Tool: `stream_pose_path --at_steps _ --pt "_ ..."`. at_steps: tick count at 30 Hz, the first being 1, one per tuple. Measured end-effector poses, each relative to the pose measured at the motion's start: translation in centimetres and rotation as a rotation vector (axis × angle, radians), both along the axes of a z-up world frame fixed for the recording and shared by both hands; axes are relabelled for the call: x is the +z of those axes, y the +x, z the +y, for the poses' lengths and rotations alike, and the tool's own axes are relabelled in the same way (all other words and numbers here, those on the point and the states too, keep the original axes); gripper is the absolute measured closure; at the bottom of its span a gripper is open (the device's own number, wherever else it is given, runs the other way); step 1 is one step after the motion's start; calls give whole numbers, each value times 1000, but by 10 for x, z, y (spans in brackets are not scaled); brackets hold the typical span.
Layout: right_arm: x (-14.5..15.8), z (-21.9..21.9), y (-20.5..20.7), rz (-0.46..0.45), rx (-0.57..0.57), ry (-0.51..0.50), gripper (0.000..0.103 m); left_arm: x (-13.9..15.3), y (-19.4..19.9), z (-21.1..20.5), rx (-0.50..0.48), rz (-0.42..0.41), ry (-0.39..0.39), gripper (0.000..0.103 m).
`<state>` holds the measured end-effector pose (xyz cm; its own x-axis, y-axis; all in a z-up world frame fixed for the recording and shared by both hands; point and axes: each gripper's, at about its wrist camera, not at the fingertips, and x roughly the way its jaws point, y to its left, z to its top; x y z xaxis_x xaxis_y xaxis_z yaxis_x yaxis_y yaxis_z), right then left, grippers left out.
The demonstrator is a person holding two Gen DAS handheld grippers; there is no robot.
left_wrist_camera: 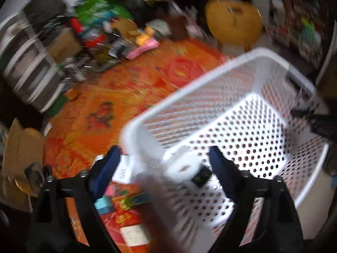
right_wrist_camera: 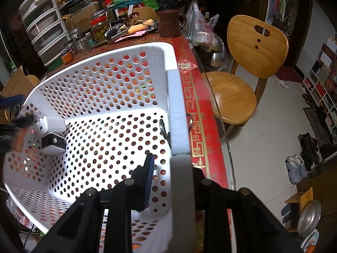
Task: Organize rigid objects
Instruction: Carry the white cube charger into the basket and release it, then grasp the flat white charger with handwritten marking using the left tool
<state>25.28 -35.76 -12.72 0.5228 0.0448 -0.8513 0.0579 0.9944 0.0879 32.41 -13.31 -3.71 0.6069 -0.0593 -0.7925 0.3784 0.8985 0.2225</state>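
A white perforated basket (right_wrist_camera: pixel 176 113) stands on the red patterned table; its rim also shows in the left wrist view (left_wrist_camera: pixel 183 88). My right gripper (right_wrist_camera: pixel 168 181) is shut on the basket's right rim, one finger (right_wrist_camera: pixel 148 181) inside the wall. Inside the basket lie a white charger block (right_wrist_camera: pixel 55 124) and a black and white cube adapter (right_wrist_camera: pixel 53 143); both show blurred in the left wrist view (left_wrist_camera: pixel 189 169). My left gripper (left_wrist_camera: pixel 165 164) is open over the basket's near-left corner, holding nothing. The left wrist view is motion blurred.
Small boxes and cards (left_wrist_camera: pixel 126 202) lie on the table beside the basket. Clutter, jars and a brown mug (right_wrist_camera: pixel 169 23) fill the far table. Plastic drawers (right_wrist_camera: pixel 46 25) stand far left. A wooden chair (right_wrist_camera: pixel 238 80) stands beyond the table's right edge.
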Motion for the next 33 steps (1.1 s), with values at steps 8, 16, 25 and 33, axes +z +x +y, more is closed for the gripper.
stream_pose_path --at_steps 8,16,25,33 --pt "3 -1 1 1 3 -13 79 -16 -58 130 273 -38 -37 1" --pt "4 -2 3 0 0 -5 79 -107 -79 176 353 158 -144 1" --pt "4 -2 4 4 0 -10 78 -131 -65 153 303 197 -112 19" --pt "4 -1 4 4 10 -15 78 -134 -65 158 354 179 -160 39"
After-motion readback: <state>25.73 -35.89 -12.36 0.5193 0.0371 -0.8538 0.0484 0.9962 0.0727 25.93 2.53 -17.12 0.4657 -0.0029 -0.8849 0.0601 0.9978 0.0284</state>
